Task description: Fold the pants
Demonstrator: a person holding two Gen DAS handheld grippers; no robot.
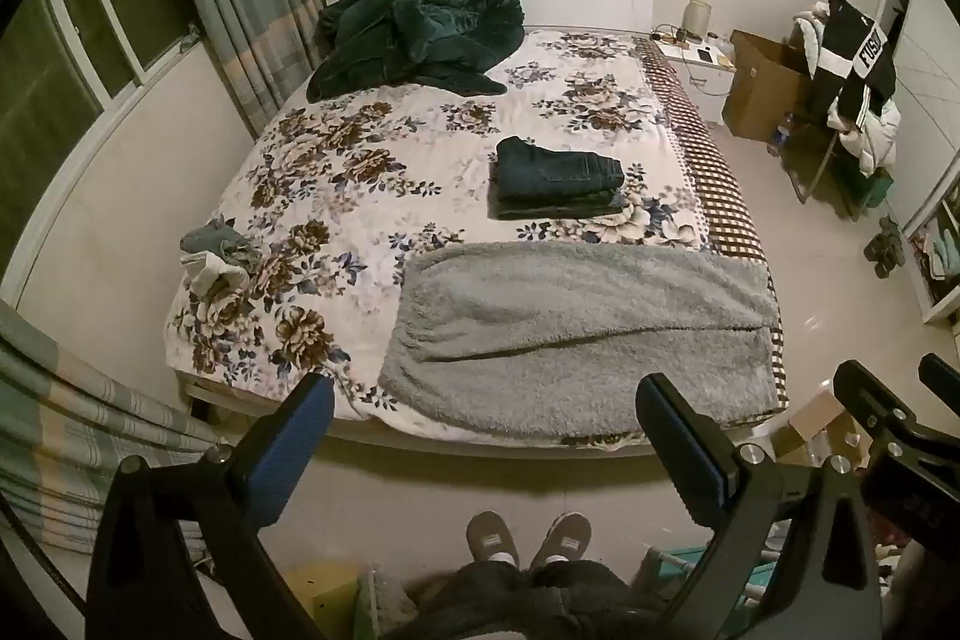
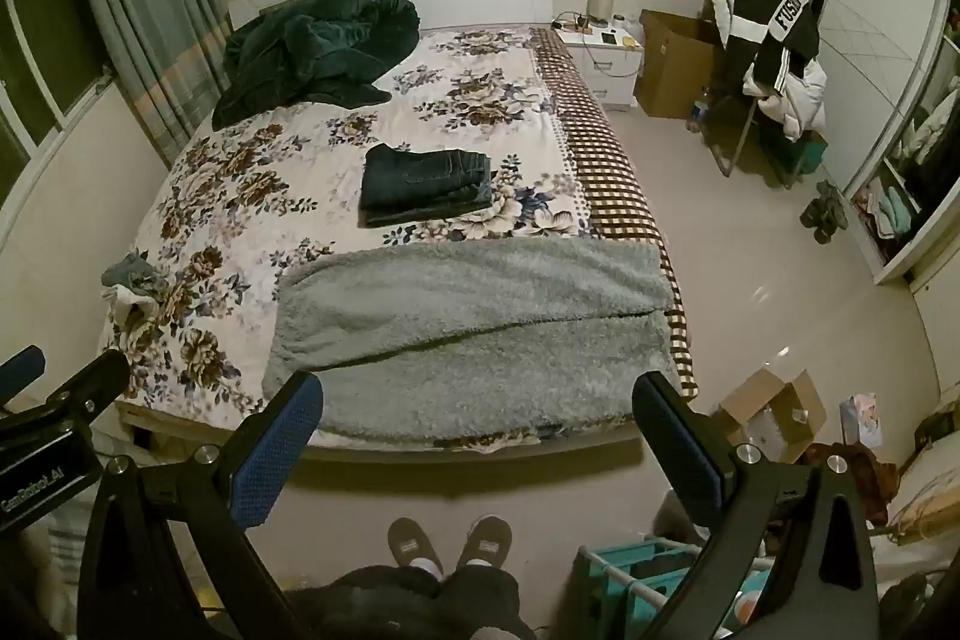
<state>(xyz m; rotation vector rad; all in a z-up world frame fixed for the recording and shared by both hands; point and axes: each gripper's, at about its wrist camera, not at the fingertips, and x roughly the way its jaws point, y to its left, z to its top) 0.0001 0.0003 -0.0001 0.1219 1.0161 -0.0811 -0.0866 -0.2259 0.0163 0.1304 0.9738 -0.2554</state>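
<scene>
Fluffy grey pants [image 1: 576, 334] lie flat across the foot of the bed [image 1: 372, 172], legs together; they also show in the right wrist view [image 2: 474, 334]. A folded stack of dark jeans [image 1: 558, 178] sits behind them mid-bed and shows in the right wrist view [image 2: 423, 184]. My left gripper [image 1: 486, 436] is open and empty, held off the bed's foot edge, above the floor. My right gripper [image 2: 477, 436] is open and empty, beside the left one, also short of the pants.
A dark green blanket [image 1: 414, 34] is heaped by the headboard. Small crumpled clothes [image 1: 219, 253] lie at the bed's left edge. The person's slippered feet [image 1: 528, 538] stand on the floor. A clothes-laden chair [image 2: 768, 64], cardboard boxes [image 2: 774, 412] and nightstand [image 2: 606, 58] stand right.
</scene>
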